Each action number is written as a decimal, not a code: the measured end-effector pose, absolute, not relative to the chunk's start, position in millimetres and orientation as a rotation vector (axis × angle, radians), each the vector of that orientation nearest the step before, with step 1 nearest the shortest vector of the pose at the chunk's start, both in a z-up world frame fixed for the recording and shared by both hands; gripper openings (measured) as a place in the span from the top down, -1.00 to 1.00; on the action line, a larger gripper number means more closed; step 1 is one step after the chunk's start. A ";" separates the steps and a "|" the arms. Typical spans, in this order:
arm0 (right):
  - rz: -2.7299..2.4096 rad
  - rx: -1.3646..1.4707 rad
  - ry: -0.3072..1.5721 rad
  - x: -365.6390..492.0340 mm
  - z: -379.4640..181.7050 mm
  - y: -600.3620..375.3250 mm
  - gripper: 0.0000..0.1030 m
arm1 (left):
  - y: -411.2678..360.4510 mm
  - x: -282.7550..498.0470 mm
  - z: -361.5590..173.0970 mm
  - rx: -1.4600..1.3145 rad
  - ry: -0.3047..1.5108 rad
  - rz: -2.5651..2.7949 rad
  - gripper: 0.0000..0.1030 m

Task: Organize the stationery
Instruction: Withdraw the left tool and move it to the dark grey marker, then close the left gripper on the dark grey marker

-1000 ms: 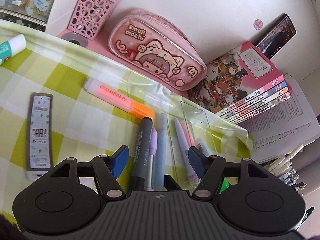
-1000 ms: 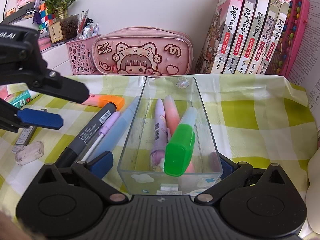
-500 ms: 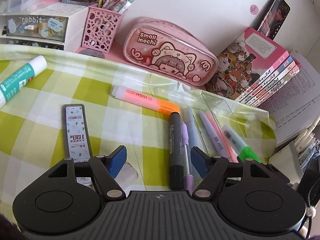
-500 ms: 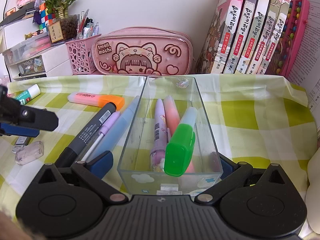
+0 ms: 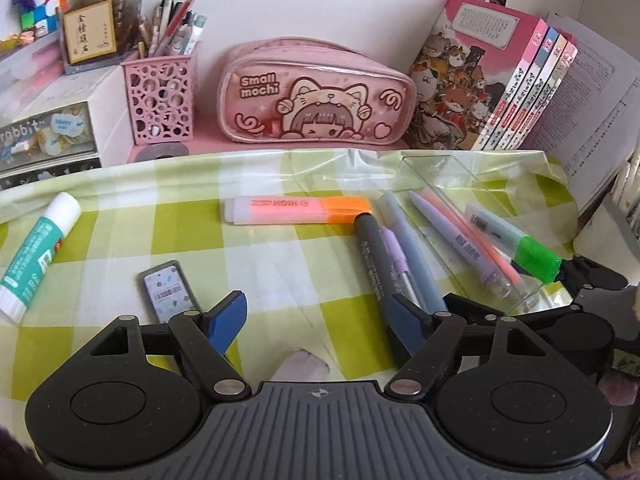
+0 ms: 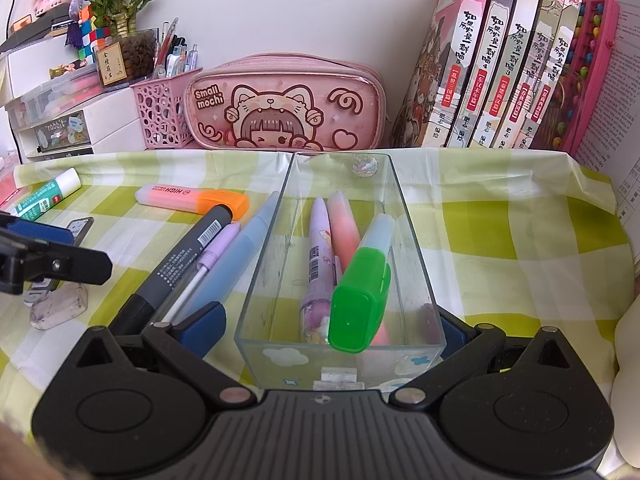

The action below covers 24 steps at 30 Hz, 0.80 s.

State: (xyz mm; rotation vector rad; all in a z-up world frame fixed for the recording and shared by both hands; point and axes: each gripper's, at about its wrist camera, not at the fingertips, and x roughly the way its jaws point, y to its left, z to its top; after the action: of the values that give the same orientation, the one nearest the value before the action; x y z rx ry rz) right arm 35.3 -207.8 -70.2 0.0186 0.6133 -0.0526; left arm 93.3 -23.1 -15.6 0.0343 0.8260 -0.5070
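Loose pens and bits waiting to go into the clear box

The right gripper has its jaws set wide around the near end of the clear box; whether the pads press on the walls I cannot tell. The box already holds a green highlighter, a purple pen and a pink pen. The left gripper hangs over the checked cloth with its jaws opening and nothing between them, an eraser just below. Beside the box lie a grey marker, a blue pen and an orange highlighter. Next, I judge, it must drop onto one loose piece and close
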 end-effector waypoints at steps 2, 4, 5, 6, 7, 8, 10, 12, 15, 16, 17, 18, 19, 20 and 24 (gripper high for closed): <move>-0.053 0.019 0.613 35.2 -70.2 -207.5 -0.96 | -30.1 94.8 -12.1 0.023 0.830 -0.536 -0.48; -0.052 0.019 0.613 35.3 -70.2 -207.8 -0.96 | -41.5 95.5 -10.6 0.040 0.829 -0.549 -0.48; -0.052 0.018 0.613 35.3 -70.2 -207.8 -0.96 | -47.4 95.7 -11.0 0.056 0.829 -0.549 -0.48; -0.052 0.019 0.613 35.3 -70.2 -207.8 -0.96 | -53.0 95.9 -11.7 0.071 0.830 -0.549 -0.48; -0.052 0.019 0.613 35.1 -70.2 -207.4 -0.96 | -58.6 96.1 -13.1 0.086 0.832 -0.552 -0.47; -0.052 0.019 0.613 35.2 -70.2 -207.5 -0.96 | -63.0 96.7 -15.0 0.096 0.837 -0.556 -0.44; -0.052 0.019 0.613 35.3 -70.1 -207.8 -0.96 | -68.4 98.3 -20.2 0.113 0.855 -0.549 -0.34; -0.052 0.019 0.613 35.2 -70.0 -207.5 -0.96 | -69.1 100.1 -25.4 0.134 0.868 -0.523 -0.27; -0.052 0.019 0.613 35.1 -70.0 -207.5 -0.96 | -59.7 102.5 -28.2 0.125 0.872 -0.504 -0.26; -0.052 0.018 0.614 35.3 -69.9 -208.0 -0.96 | -55.3 104.0 -28.8 0.118 0.878 -0.495 -0.24; -0.052 0.018 0.614 35.2 -69.9 -207.8 -0.96 | -51.4 105.1 -29.6 0.119 0.884 -0.483 -0.18; -0.052 0.018 0.614 35.3 -69.8 -208.1 -0.96 | -47.3 105.5 -29.6 0.125 0.880 -0.464 -0.13; -0.052 0.018 0.614 35.1 -69.9 -207.6 -0.96 | -43.7 105.8 -29.0 0.135 0.876 -0.440 -0.12; -0.052 0.018 0.614 35.2 -69.9 -207.9 -0.96 | -40.4 106.8 -28.1 0.141 0.877 -0.415 -0.08; -0.052 0.018 0.614 35.2 -70.0 -207.7 -0.96 | -36.3 109.8 -23.3 0.138 0.882 -0.420 0.23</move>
State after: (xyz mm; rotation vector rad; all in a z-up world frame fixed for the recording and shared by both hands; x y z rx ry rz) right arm 35.2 -207.7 -70.0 0.0182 0.6135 -0.0522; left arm 109.8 -36.3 -23.3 0.1385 0.8824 -0.4195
